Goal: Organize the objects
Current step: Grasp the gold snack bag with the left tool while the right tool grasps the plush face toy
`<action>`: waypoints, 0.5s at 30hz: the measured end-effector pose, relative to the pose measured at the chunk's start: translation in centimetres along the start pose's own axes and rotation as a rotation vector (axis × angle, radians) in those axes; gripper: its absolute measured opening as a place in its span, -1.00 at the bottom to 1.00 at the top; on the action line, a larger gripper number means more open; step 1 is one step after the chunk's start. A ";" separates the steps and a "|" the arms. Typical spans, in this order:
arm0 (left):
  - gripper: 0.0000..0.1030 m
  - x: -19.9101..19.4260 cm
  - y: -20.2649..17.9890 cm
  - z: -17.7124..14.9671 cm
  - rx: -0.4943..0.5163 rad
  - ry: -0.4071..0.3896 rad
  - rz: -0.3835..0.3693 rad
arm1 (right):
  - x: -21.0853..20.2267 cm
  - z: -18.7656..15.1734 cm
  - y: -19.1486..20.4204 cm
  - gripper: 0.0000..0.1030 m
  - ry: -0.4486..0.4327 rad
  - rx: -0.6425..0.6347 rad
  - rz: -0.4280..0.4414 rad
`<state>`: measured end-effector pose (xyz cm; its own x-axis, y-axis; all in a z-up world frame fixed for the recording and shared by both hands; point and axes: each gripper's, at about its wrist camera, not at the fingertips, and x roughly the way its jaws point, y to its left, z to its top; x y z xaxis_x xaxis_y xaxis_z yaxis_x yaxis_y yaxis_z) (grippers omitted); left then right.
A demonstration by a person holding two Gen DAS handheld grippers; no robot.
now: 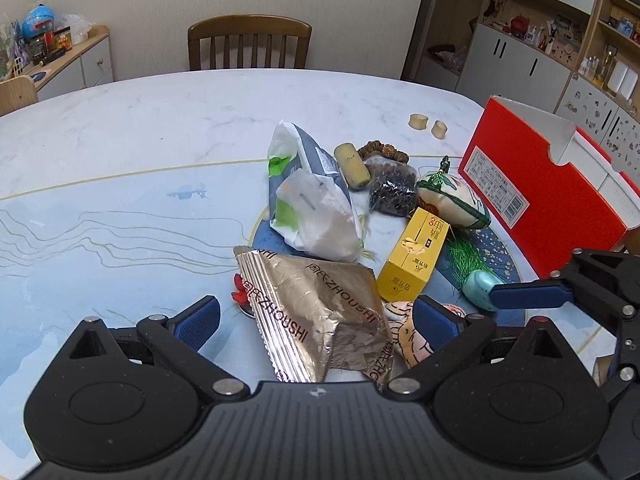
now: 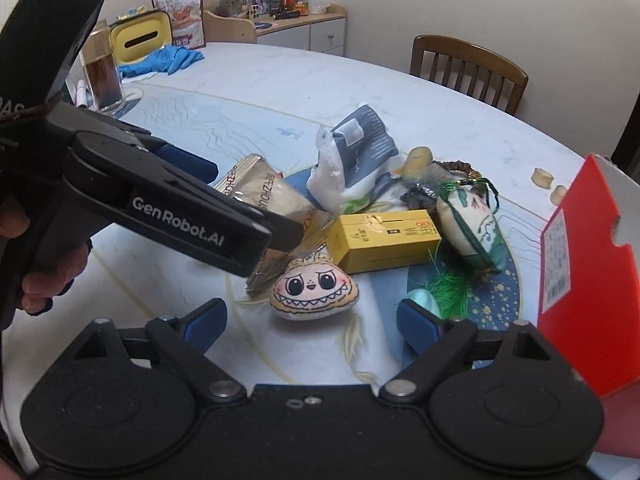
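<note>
- While the left gripper [image 1: 316, 320] stood wide open in the left wrist view, its blue pads flanked the foil pack [image 1: 316, 312] without closing on it; nothing held.
- Pile sat mid-table [image 1: 120, 152]: white bag [image 1: 316, 216], yellow box [image 1: 414, 258], dark pouch [image 1: 392, 192], embroidered sachet [image 1: 452, 200], plush face [image 1: 408, 332] half hidden under the foil.
- Red box [image 1: 536, 196] stood right of the pile, likely the bin for everything.
- Right gripper's fingers [image 1: 528, 296] reached in from the right, near the teal item [image 1: 482, 288]; jaw spacing unclear from this view.
- Right wrist view: right gripper [image 2: 312, 320] open and empty, plush face [image 2: 314, 290] lying just ahead between its pads.
- Left gripper [image 2: 256, 220] seen side-on, tips over the foil pack [image 2: 272, 200].
- Risks: crinkly foil could slip from a shallow pinch; lifting it might drag the plush lying partly under it; both grippers crowded close, so a collision looked possible.
- Only the right view showed the whole plush, the glass [image 2: 102, 80], the blue gloves [image 2: 164, 60]; only the left view showed the red clip [image 1: 241, 293] beside the foil.
</note>
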<state>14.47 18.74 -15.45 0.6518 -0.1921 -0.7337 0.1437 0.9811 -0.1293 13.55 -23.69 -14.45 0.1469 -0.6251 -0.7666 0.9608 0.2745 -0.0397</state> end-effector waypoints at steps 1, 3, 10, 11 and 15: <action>1.00 0.0 0.0 0.0 0.002 -0.003 0.003 | 0.2 0.1 0.0 0.69 0.002 0.002 0.002; 1.00 -0.1 0.1 0.0 0.007 -0.014 0.002 | 0.5 0.2 0.2 0.61 0.003 0.004 0.000; 0.93 -0.2 -0.1 0.0 0.031 -0.039 0.005 | 1.0 0.5 0.4 0.47 -0.002 0.014 -0.008; 0.88 -0.2 -0.2 0.0 0.033 -0.039 0.001 | 1.1 0.5 0.5 0.43 -0.002 0.016 -0.008; 0.75 -0.3 -0.4 0.0 0.048 -0.045 0.002 | 1.1 0.6 0.5 0.33 0.002 0.018 -0.013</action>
<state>14.23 18.41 -15.19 0.6845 -0.1920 -0.7033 0.1769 0.9796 -0.0952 14.30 -24.72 -14.96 0.1336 -0.6271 -0.7674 0.9667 0.2530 -0.0384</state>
